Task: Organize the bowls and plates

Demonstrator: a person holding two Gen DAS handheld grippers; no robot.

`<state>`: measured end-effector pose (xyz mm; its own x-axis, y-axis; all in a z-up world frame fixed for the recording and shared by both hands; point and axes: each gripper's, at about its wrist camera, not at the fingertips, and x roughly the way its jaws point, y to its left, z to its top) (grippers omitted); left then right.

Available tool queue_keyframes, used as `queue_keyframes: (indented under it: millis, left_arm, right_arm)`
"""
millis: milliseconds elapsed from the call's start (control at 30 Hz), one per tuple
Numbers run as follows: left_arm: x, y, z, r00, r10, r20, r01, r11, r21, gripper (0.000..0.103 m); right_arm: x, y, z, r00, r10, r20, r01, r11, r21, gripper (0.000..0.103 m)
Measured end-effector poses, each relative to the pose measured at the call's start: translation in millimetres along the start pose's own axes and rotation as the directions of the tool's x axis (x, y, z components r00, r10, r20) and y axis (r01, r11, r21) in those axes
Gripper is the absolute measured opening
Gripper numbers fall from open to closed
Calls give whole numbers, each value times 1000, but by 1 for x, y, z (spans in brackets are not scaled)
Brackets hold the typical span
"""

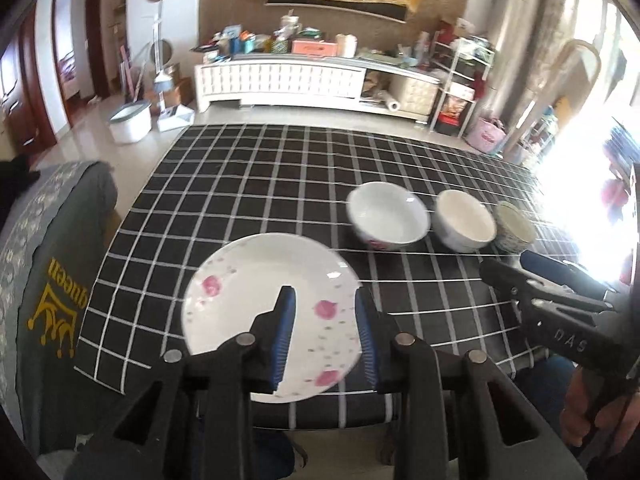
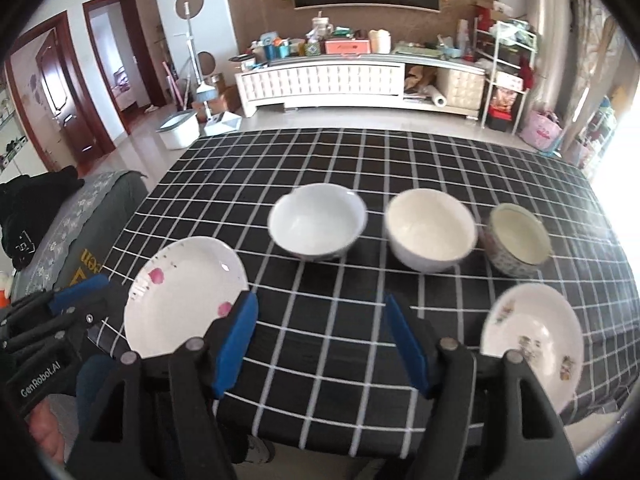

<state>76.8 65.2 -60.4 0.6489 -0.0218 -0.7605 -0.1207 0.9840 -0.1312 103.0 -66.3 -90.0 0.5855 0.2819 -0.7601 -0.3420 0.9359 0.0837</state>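
**Both pairs of fingers empty, hanging above the near edge**

Your left gripper has its fingers parted with nothing between the pads; the pink-flowered plate lies on the checked tablecloth below and beyond them, not clamped. Your right gripper stands wider apart and is just as empty, with only bare cloth between its fingers.

By the look of it, you are between pickups: nothing is held, and no piece is stacked yet. Three bowls sit in a row across the middle of the table: a white bowl on the left, a cream bowl in the centre, a patterned bowl on the right. They stand close but apart. The second plate, with small brownish motifs, lies near and right of your right fingers.

The next move likely calls for choosing one piece and lowering a gripper so one pad goes over its rim and the other under or outside it. The plates are shallow and slick, so a rim grip may slip.
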Motion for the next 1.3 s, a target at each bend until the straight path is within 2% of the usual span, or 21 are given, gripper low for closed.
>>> queue_keyframes:
  millis: [100, 133, 167, 200, 300, 700, 933, 1300]
  left_arm:
    - [-3, -22, 2, 1000, -22, 5, 22, 999, 31, 29]
    - [-4, -33, 3, 999, -33, 6, 32, 998, 49, 32]
    - [-5, -40, 3, 999, -41, 4, 41, 997, 59, 42]
    - [-6, -46, 3, 999, -52, 5, 52, 996, 68, 43]
    - [-8, -70, 3, 996, -86, 7, 85, 991, 99, 43]
    - [8, -145, 12, 991, -132, -31, 135, 972, 192, 43]
    - [26, -192, 14, 984, -162, -68, 174, 956, 237, 43]
    - [69, -240, 11, 971, -171, -165, 208, 948, 240, 43]
  right_arm:
    - [-14, -15, -5, 1000, -2, 15, 2, 1000, 18, 71]
    - [-17, -18, -6, 1000, 1, 22, -2, 1000, 23, 71]
    - [-22, -25, -7, 999, 4, 33, -5, 999, 33, 72]
    - [-26, -30, -8, 999, 4, 39, -5, 999, 42, 72]
    - [-33, -43, -9, 999, -12, 45, 10, 998, 59, 73]
    - [-59, -119, -26, 994, -86, 62, 74, 983, 170, 74]
    - [-61, -166, -34, 993, -112, 29, 102, 968, 227, 74]
    - [-54, -223, -47, 990, -135, -34, 139, 957, 255, 74]
